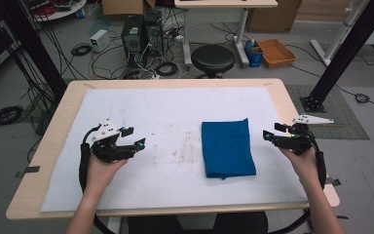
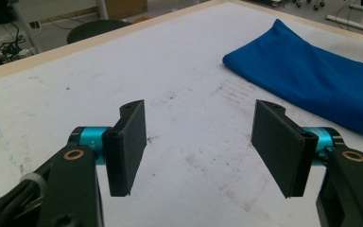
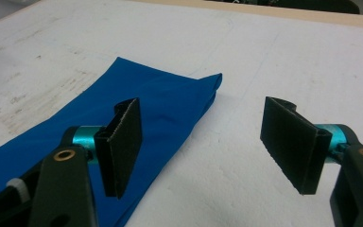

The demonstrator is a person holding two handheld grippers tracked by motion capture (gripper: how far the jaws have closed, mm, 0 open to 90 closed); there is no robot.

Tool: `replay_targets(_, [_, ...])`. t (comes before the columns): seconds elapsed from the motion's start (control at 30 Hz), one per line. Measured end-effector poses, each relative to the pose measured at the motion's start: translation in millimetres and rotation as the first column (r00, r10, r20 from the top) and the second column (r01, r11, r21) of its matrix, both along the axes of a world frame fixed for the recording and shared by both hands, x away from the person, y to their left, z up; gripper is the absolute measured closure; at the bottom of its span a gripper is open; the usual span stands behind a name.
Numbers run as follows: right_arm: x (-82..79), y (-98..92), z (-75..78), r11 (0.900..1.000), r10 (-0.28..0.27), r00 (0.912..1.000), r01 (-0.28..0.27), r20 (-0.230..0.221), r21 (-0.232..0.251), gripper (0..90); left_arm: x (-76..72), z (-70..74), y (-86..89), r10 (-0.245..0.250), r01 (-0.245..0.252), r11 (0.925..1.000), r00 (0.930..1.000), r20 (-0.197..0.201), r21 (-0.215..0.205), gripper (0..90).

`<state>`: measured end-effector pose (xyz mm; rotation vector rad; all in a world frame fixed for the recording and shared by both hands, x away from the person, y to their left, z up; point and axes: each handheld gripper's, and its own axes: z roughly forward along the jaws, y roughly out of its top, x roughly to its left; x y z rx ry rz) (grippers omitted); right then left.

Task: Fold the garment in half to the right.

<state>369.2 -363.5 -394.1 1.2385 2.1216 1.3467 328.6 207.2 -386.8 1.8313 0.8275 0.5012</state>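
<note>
Blue cloth (image 1: 227,148) lies folded into a neat rectangle on the white mat (image 1: 141,185) of the counter, right of centre. Left tool (image 1: 129,137) and right tool (image 1: 271,132) both released, jaws wide and empty, flanking the cloth without touching. Judged: folding looks complete; nothing obvious left beyond clearing away.

right gripper (image 3: 201,146) jaws wide apart, empty | folded blue cloth (image 3: 123,118) below-left | white mat (image 3: 288,61)
</note>
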Motion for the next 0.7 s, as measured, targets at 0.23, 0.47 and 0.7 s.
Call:
replay_targets(0.23, [1.2,-1.0,-0.4,1.0,-0.009,1.0,0.009,-0.003,0.0,30.2,-1.0,0.1,-1.9,-0.008,0.008,1.0,1.0,0.0,0.002,36.4])
replay_targets(0.47, [1.9,-1.7,-0.3,1.0,-0.012,0.9999,0.012,-0.005,-0.001,30.0,-1.5,-0.4,-5.0,-0.017,0.017,0.9998,0.9999,-0.002,0.011,36.4])
replay_targets(0.7, [2.4,-1.5,-0.5,1.0,-0.012,0.9999,0.012,-0.005,-0.003,29.7,-2.2,0.2,-4.0,-0.015,0.015,0.9998,0.9999,0.0,0.015,36.4])
